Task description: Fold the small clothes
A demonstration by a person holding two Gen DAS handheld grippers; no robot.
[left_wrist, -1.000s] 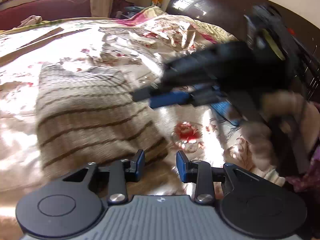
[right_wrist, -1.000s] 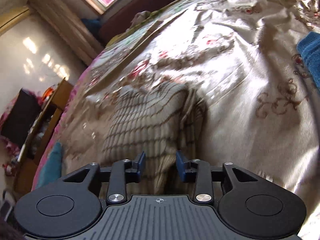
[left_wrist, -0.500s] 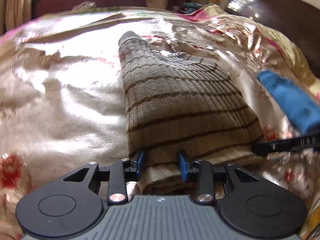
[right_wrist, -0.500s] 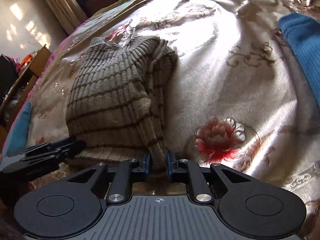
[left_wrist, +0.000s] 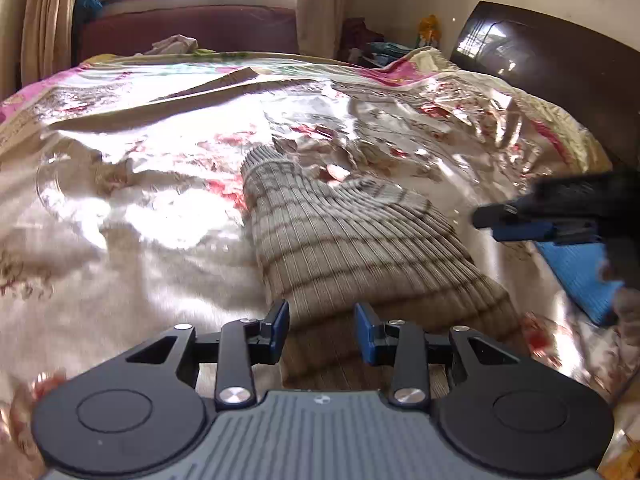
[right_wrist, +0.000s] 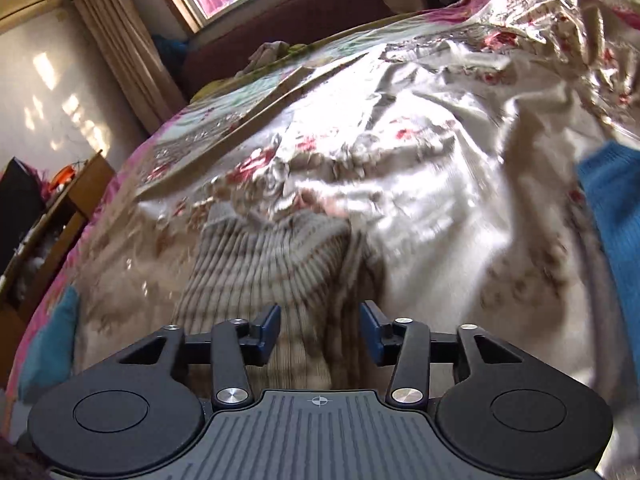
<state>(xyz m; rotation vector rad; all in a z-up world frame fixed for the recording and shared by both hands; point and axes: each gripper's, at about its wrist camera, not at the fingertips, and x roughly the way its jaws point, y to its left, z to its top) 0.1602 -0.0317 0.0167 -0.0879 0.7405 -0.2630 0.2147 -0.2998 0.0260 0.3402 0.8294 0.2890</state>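
A beige ribbed sweater with brown stripes (left_wrist: pixel 340 240) lies folded on the flowered bedspread (left_wrist: pixel 140 208). My left gripper (left_wrist: pixel 322 332) is open, its fingers apart over the sweater's near edge, holding nothing. My right gripper (right_wrist: pixel 320 334) is open above the sweater (right_wrist: pixel 272 264), also empty. The right gripper also shows in the left wrist view (left_wrist: pixel 520 226) at the right, beside the sweater.
A folded blue garment (left_wrist: pixel 576 272) lies right of the sweater; it also shows in the right wrist view (right_wrist: pixel 616 216). A dark headboard (left_wrist: pixel 560 80) stands at the right. A wooden cabinet (right_wrist: pixel 52 216) and a teal cloth (right_wrist: pixel 52 332) are by the bed's left side.
Half a second ago the right gripper was shut on the sweater's edge; now it is open and lifted away. The left gripper has opened wider and drawn back a little. The sweater lies released.
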